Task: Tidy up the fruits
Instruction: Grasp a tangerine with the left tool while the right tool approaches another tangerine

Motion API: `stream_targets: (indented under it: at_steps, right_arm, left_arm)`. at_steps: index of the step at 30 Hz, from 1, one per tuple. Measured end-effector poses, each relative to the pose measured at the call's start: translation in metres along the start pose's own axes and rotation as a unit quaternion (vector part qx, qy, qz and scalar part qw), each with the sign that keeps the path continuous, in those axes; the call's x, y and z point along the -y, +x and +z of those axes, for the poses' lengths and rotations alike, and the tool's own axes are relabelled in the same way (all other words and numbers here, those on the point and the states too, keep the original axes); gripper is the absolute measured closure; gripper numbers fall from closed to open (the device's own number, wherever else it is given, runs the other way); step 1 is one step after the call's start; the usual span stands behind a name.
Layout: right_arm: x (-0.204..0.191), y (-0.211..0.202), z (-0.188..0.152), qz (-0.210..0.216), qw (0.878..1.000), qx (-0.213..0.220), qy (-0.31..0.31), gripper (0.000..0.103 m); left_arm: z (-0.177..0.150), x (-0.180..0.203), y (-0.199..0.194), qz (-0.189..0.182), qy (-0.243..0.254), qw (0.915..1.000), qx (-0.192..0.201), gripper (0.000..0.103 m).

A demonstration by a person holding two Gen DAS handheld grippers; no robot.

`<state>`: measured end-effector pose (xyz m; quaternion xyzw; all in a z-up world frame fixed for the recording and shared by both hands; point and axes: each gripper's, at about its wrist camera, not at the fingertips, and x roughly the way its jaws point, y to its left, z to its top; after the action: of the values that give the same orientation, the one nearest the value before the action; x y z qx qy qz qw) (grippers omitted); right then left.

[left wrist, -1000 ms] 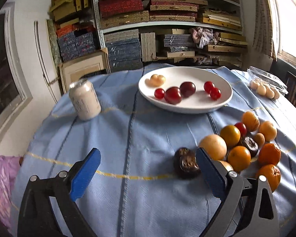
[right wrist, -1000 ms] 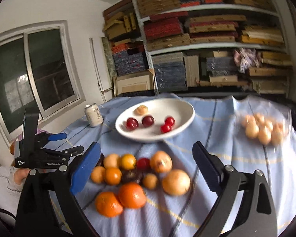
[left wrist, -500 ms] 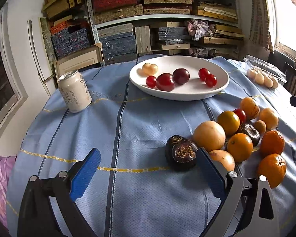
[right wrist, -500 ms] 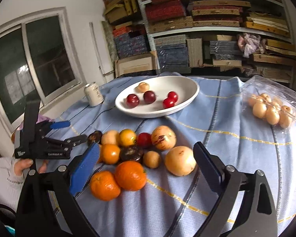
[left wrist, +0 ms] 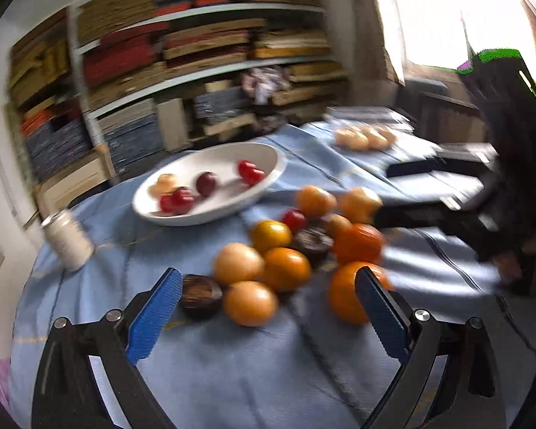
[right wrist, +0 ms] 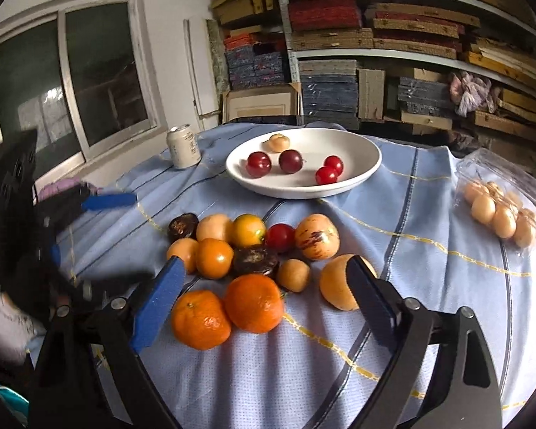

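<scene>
Closing slightly, our right gripper point(right wrist: 261, 296) holds nothing yet; 2 oranges point(right wrist: 228, 312) sit between its jaws on the tablecloth point(right wrist: 411, 250), toward its near edge. Our left gripper point(left wrist: 264, 316) hangs released beside the fruit pile point(right wrist: 253, 246). We should centre on 1 orange, squeeze gently, then carry it to the white plate point(right wrist: 357, 175) at the far edge.

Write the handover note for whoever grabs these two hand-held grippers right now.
Left hand-held gripper: open, empty, aimed at the fruit pile.
Right hand-held gripper: jaws wide and closing slightly, empty, just short of the two oranges.
Plate: four red fruits and one pale one already in it.
Pile: oranges, yellow, tan and dark fruits, one red one, loose on the cloth in front of the plate.
Clear box of pale fruits sits at the right; can at the left.
Left to do: sort the pile.
</scene>
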<state>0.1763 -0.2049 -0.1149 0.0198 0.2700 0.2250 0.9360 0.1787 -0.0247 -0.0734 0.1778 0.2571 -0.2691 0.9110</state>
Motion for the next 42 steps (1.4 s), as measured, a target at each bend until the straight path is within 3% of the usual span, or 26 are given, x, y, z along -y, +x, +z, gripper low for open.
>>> stream_targets:
  at_steps: [6, 10, 18, 24, 27, 31, 35, 42]
  right_arm:
    - [0.011, -0.001, 0.002, -0.014, 1.0, 0.0, 0.022, 0.014]
    - [0.019, 0.001, 0.003, -0.019, 0.999, -0.006, 0.045, 0.014]
    - [0.03, 0.002, 0.002, -0.017, 0.997, -0.014, 0.071, 0.014]
    - [0.03, 0.003, 0.002, -0.016, 0.997, -0.014, 0.071, 0.013]
    - [0.03, 0.004, 0.002, -0.015, 0.997, -0.015, 0.071, 0.014]
    - [0.028, 0.004, 0.001, -0.012, 0.997, -0.017, 0.069, 0.014]
    - [0.024, 0.004, -0.001, -0.002, 0.998, -0.021, 0.063, 0.014]
    - [-0.001, 0.009, -0.006, 0.017, 0.999, -0.034, 0.019, 0.019]
  left_arm:
    - [0.0, 0.032, 0.017, -0.054, 0.032, 0.9976, -0.029, 0.005]
    - [0.001, 0.032, 0.031, -0.096, 0.01, 0.9939, -0.053, 0.005]
    - [0.002, 0.033, 0.046, -0.116, -0.015, 0.9898, -0.082, 0.007]
    - [0.001, 0.033, 0.058, -0.143, -0.025, 0.9832, -0.111, 0.035]
    - [0.0, 0.032, 0.062, -0.147, -0.032, 0.9814, -0.119, 0.038]
    - [-0.001, 0.026, 0.065, -0.142, -0.05, 0.9805, -0.126, 0.055]
    - [-0.003, 0.02, 0.054, -0.116, -0.048, 0.9849, -0.119, 0.055]
    - [-0.01, -0.031, 0.016, -0.066, -0.126, 0.9878, -0.063, 0.055]
